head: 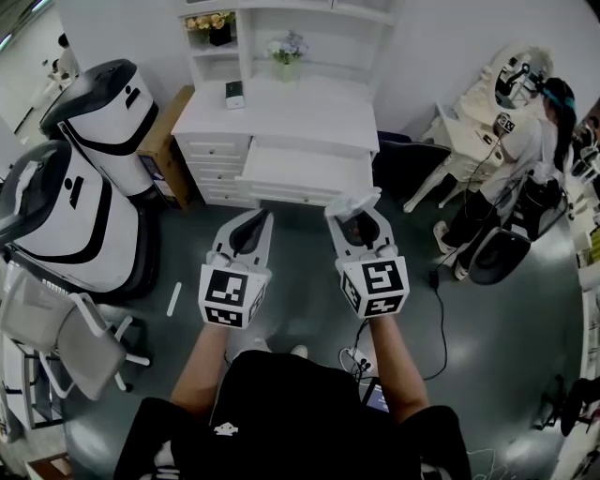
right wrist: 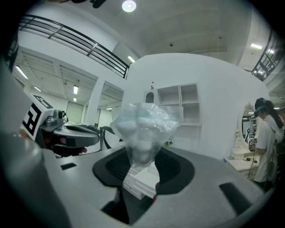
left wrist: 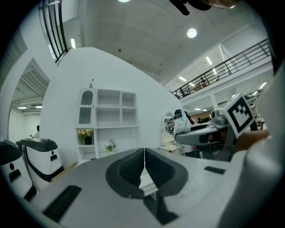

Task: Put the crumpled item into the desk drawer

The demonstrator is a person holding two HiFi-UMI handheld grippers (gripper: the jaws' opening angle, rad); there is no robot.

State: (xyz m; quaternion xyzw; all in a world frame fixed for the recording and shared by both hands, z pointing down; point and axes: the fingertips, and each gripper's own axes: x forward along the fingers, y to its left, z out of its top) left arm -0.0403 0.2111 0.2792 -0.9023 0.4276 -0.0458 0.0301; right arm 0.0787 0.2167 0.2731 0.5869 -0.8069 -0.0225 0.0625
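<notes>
The right gripper [right wrist: 143, 153] had its jaws partway apart and clamped on the single crumpled item [right wrist: 144, 127], a wad of clear plastic. The wad's lower part sat pinched between the pads and its bulk puffed out beyond the tips. In the head view the same crumpled item [head: 354, 202] stuck out of the right gripper [head: 357, 225] on the far side, just at the near edge of the drawer [head: 305, 169]. The left gripper [left wrist: 144, 156] had its jaws pressed together along one seam with nothing between them. It hung level just left of the right one, its tips [head: 255, 220] also close to the drawer's near edge.

There was one desk [head: 281, 117], white. Its wide middle drawer was pulled out toward the grippers, and a stack of small drawers [head: 217, 161] sat at its left. The hutch above held two pots of flowers [head: 211, 23]. Two white machines [head: 108, 112] stood at the left, and one folding chair [head: 66, 342] at the near left. One person [head: 525, 150] stood at the far right.
</notes>
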